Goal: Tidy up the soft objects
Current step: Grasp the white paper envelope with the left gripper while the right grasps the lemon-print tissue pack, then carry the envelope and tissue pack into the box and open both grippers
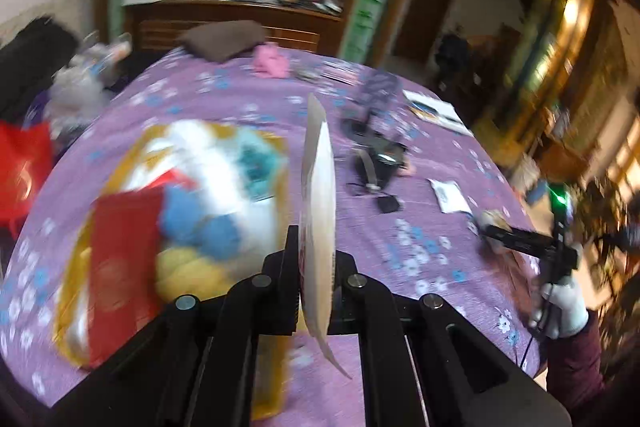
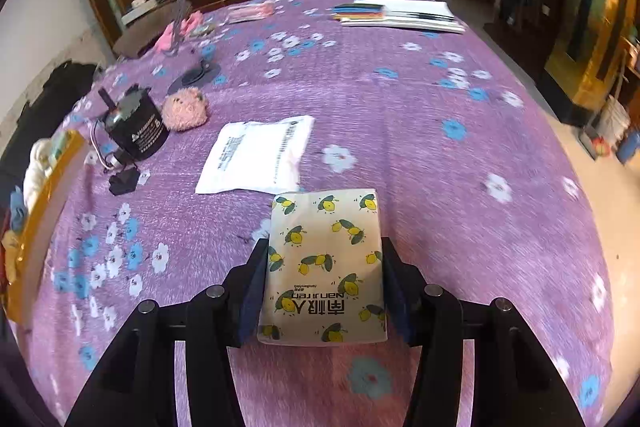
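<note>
Two grips noted: left gripper (image 1: 316,259) pinching flat packet (image 1: 318,195) edgewise, right gripper (image 2: 322,291) clamping tissue pack (image 2: 324,267); we judge packet may slip short of box (image 1: 276,307).

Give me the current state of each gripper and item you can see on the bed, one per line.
left gripper: shut on a flat pale packet, held edge-on.
flat pale packet: upright, lifted beside the tray.
yellow tray: holding soft items, blurred.
right gripper: shut on the lemon-print pack.
lemon-print pack: clamped on both sides.
white mailer bag: lying flat.
pink plush: resting beside the black cylinder.
</note>
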A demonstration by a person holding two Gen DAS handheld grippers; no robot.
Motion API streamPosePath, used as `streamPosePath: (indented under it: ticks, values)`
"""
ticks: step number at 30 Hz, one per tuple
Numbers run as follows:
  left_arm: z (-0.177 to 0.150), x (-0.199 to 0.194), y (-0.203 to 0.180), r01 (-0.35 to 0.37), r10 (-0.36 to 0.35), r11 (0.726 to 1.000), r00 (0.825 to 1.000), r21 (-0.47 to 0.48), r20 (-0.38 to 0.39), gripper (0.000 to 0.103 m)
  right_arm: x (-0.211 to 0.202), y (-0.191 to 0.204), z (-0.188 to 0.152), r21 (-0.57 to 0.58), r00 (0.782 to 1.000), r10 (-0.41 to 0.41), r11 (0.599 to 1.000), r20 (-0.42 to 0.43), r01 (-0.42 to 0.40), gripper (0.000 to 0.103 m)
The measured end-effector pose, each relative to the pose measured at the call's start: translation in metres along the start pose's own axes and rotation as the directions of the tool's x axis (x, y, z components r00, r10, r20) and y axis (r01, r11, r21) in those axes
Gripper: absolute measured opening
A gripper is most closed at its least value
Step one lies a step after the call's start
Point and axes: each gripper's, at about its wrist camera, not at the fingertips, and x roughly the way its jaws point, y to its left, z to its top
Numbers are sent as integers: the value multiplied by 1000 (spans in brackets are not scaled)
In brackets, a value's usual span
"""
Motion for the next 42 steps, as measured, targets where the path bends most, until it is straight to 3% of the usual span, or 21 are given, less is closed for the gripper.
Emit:
streamPosePath:
  ticks: [5, 9, 12, 14, 15, 17, 22, 24, 26, 30, 32, 33, 35, 40, 42]
  values:
    - [-18, -2, 45, -52, 52, 995, 999, -85, -12, 5, -52, 17, -5, -4, 997, 55, 998, 46, -55, 51]
    - [-31, -6, 62, -69, 67, 990, 998, -121, -19, 5, -72, 62, -3, -70, 982, 183, 981, 37, -180, 51]
    - [-37, 1, 73, -93, 86, 987, 994, -133, -63, 5, -73, 106, 2, -112, 955, 297, 949, 2, -294, 51]
    - [-42, 12, 79, -103, 88, 986, 990, -132, -113, 6, -66, 139, 9, -127, 925, 378, 916, -37, -380, 51]
    - [-44, 14, 80, -101, 86, 986, 989, -130, -119, 6, -60, 162, 14, -132, 902, 426, 892, -69, -431, 51]
    - [-44, 10, 78, -97, 85, 989, 991, -114, -108, 8, -52, 193, 25, -147, 877, 468, 865, -107, -479, 51]
    - [-45, 0, 76, -65, 58, 994, 995, -89, -78, 30, -35, 276, 50, -237, 859, 488, 826, -156, -512, 52]
    - [-45, -4, 73, -54, 49, 996, 997, -76, -61, 38, -25, 297, 59, -246, 857, 489, 821, -163, -515, 52]
    - [-45, -8, 70, -50, 48, 998, 998, -42, -37, 47, -14, 320, 69, -265, 870, 467, 829, -157, -493, 52]
    - [-41, -17, 71, -59, 59, 998, 998, -16, 31, 48, 15, 347, 83, -241, 874, 457, 841, -164, -485, 54]
    - [-39, -25, 78, -54, 56, 998, 996, -29, 72, 57, 31, 356, 87, -215, 877, 454, 851, -158, -479, 61]
    - [-38, -29, 83, -59, 62, 998, 994, -38, 92, 62, 38, 360, 89, -200, 878, 452, 856, -158, -477, 73]
    - [-38, -34, 90, -73, 79, 996, 990, -52, 119, 74, 47, 361, 92, -159, 869, 474, 856, -139, -492, 82]
    - [-37, -42, 99, -158, 169, 984, 974, -87, 150, 74, 39, 353, 89, -175, 876, 477, 859, -71, -482, 81]
    - [-37, -50, 98, -211, 226, 973, 956, -97, 185, 74, 25, 343, 82, -186, 875, 481, 857, -44, -481, 81]
